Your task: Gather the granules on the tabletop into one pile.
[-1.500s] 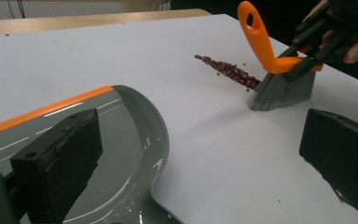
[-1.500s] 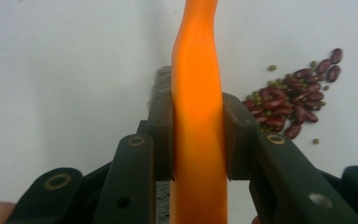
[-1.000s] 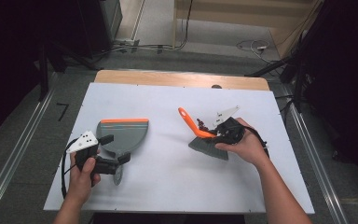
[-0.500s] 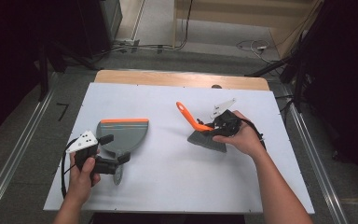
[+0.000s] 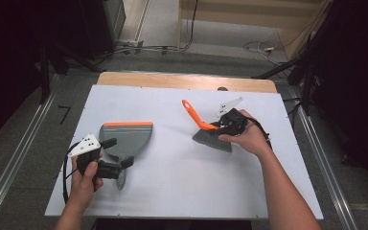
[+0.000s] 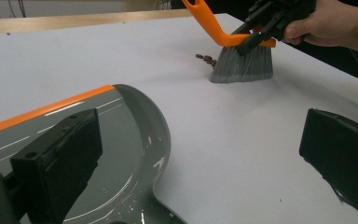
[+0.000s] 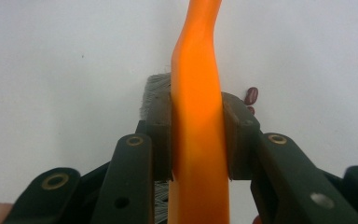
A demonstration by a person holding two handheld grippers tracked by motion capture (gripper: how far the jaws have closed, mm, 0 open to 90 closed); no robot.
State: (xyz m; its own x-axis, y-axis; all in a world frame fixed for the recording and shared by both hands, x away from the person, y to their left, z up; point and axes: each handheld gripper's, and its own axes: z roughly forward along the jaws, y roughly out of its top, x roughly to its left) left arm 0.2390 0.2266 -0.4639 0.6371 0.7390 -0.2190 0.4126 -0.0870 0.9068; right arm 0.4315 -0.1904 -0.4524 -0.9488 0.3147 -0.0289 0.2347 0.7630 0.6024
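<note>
A grey dustpan point(image 5: 127, 135) with an orange front lip lies flat at the left of the white table point(image 5: 172, 191). My left gripper point(image 5: 119, 152) is open, its jaws either side of the pan's rear neck; the left gripper view shows one jaw over the dustpan point(image 6: 121, 140) and the other over bare table. A brush with an orange handle point(image 5: 192, 113) rests its grey bristles point(image 5: 212, 140) on the table at the right. My right gripper point(image 5: 222, 126) is shut on the orange handle point(image 7: 198, 93) just above the bristles. A few dark red beans point(image 6: 207, 59) lie beside the bristles point(image 6: 242, 65).
A bare wooden strip point(image 5: 187, 80) runs along the table's far edge. Metal rails point(image 5: 24, 148) flank the table on both sides. Cables point(image 5: 258, 48) lie on the floor beyond it. White surface stretches between the dustpan and the brush.
My right gripper has shifted the brush slightly away and leftward, and the handle now stands a little more upright. The left gripper and dustpan have stayed put.
</note>
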